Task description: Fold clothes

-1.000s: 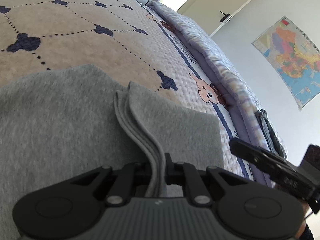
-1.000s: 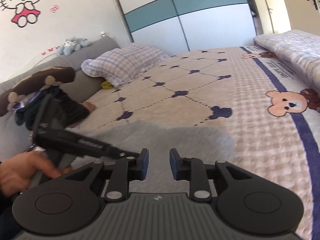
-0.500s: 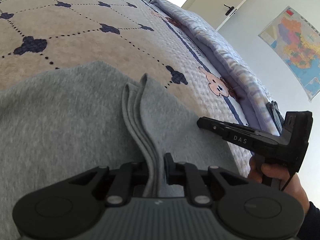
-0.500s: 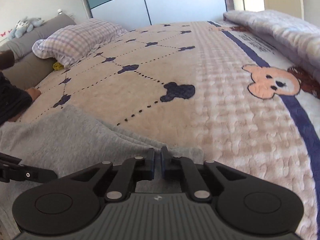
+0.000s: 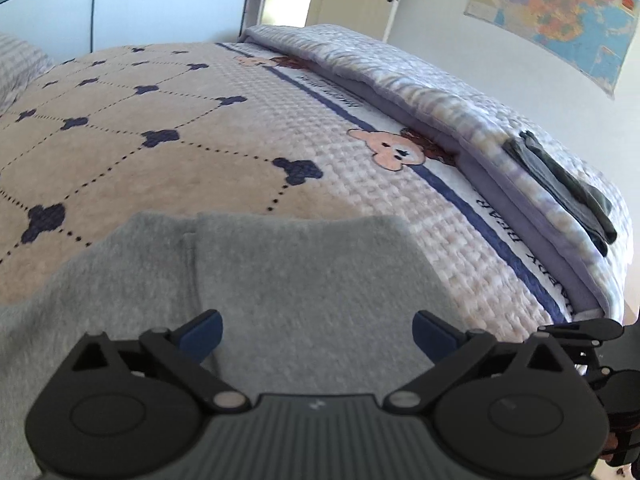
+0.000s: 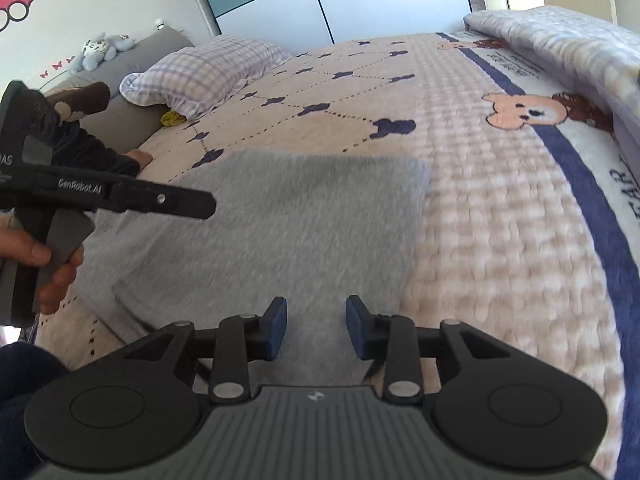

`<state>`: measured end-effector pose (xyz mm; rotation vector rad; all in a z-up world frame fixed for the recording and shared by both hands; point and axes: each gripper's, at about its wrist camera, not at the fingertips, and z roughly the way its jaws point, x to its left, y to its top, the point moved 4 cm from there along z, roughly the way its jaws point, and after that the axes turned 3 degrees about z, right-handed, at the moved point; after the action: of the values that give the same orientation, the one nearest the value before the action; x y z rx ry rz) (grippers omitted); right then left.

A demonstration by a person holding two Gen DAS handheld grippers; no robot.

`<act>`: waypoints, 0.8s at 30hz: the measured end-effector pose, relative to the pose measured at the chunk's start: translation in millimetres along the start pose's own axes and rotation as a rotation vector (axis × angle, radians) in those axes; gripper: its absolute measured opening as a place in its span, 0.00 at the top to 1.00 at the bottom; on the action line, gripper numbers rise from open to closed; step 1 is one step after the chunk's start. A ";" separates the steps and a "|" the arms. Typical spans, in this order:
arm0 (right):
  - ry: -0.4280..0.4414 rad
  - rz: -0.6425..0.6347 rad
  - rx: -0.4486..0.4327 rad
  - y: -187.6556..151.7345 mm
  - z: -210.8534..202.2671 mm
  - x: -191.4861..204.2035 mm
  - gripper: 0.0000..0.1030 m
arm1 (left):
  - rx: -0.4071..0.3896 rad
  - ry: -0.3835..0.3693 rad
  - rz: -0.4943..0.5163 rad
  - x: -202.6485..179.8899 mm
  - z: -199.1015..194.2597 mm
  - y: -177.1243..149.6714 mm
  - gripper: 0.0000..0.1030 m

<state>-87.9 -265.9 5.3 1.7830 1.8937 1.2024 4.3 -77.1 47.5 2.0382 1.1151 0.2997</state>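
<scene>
A grey fleece garment (image 5: 280,276) lies folded flat on the patterned bedspread (image 5: 160,152), seen as a neat rectangle (image 6: 288,216) in the right wrist view. My left gripper (image 5: 318,334) hovers just above its near part, jaws opening wide, nothing between them. My right gripper (image 6: 316,328) sits over the garment's near edge, jaws opening, pads apart and not pressing cloth. The left tool (image 6: 120,196), held by a hand (image 6: 44,264), reaches over the garment from the left in that view.
A rolled lilac quilt (image 5: 460,108) runs along the bed's right side with a dark folded garment (image 5: 560,184) on top. A checked pillow (image 6: 204,72) and soft toys (image 6: 100,46) lie at the headboard. A door and a wall map (image 5: 560,12) stand beyond.
My left gripper let go of the garment's folded edge, opened wide and lifted; the cloth now lies flat. My right gripper, shut half a second ago, opened and pulled back over the garment.
</scene>
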 end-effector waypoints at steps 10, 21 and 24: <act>-0.060 -0.136 0.037 -16.0 -2.6 8.0 0.65 | 0.131 0.030 0.085 -12.8 40.0 -24.5 0.00; -0.037 -0.109 0.034 -17.6 -3.5 1.9 0.64 | 0.088 0.018 0.006 -4.0 30.1 -25.6 0.00; -0.034 -0.095 0.028 -17.9 -3.4 0.6 0.64 | 0.056 0.036 -0.054 6.7 23.3 -19.6 0.00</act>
<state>-102.8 -264.7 -5.2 1.6955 1.9621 1.1115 8.6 -77.8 16.6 2.0554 1.2113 0.2816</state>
